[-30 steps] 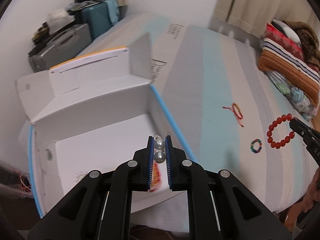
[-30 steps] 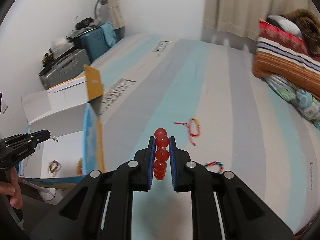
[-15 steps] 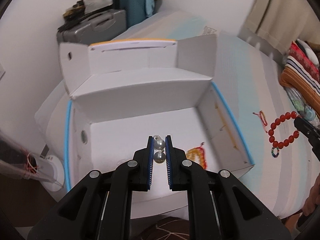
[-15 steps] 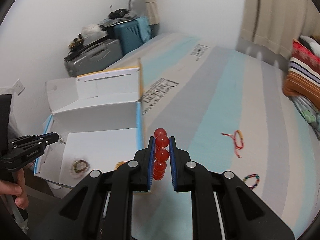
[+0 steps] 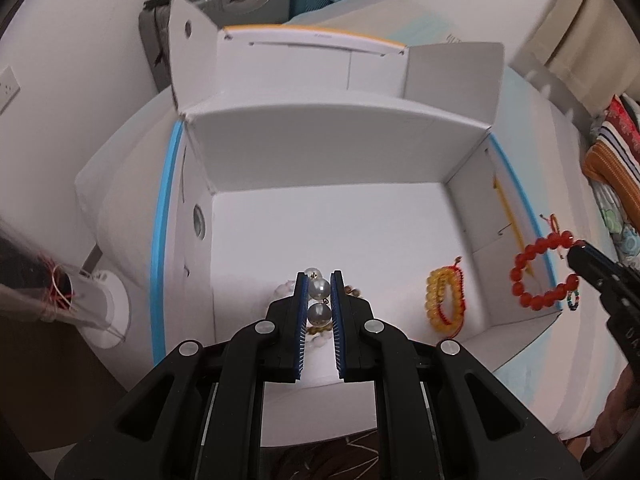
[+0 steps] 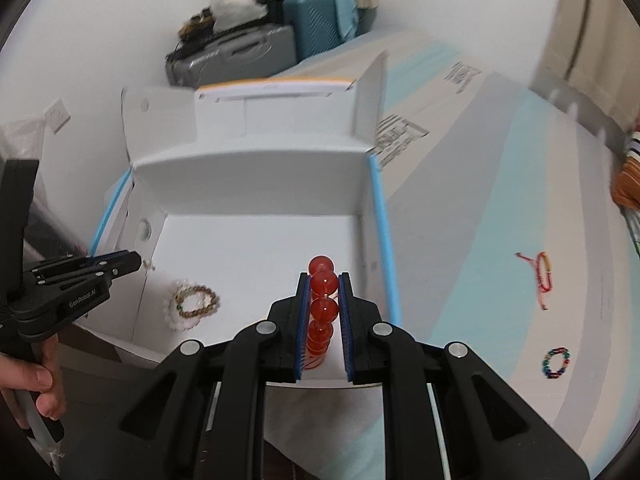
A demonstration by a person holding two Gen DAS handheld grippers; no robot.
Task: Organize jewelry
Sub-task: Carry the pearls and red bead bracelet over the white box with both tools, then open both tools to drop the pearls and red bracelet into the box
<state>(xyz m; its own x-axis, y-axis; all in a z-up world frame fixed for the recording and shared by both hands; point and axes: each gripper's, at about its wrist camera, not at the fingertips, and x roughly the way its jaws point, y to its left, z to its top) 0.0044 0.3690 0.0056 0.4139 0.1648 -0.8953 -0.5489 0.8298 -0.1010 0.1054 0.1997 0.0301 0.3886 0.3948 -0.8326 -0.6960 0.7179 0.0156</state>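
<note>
A white open box with blue edges sits at the bed's corner; it also shows in the right wrist view. My left gripper is shut on a pearl bracelet above the box floor. My right gripper is shut on a red bead bracelet, which hangs over the box's right edge in the left wrist view. A yellow bead bracelet lies inside the box. A brown and a white bracelet lie at the box's near left.
On the striped bedsheet lie a red cord bracelet and a small multicoloured bead ring. Suitcases stand behind the box by the wall. Folded blankets are at the far right.
Both grippers moved left over the box. The left gripper came down closer to the box floor with the pearls; the right one brought the red bracelet from the bed to the box's right edge.
</note>
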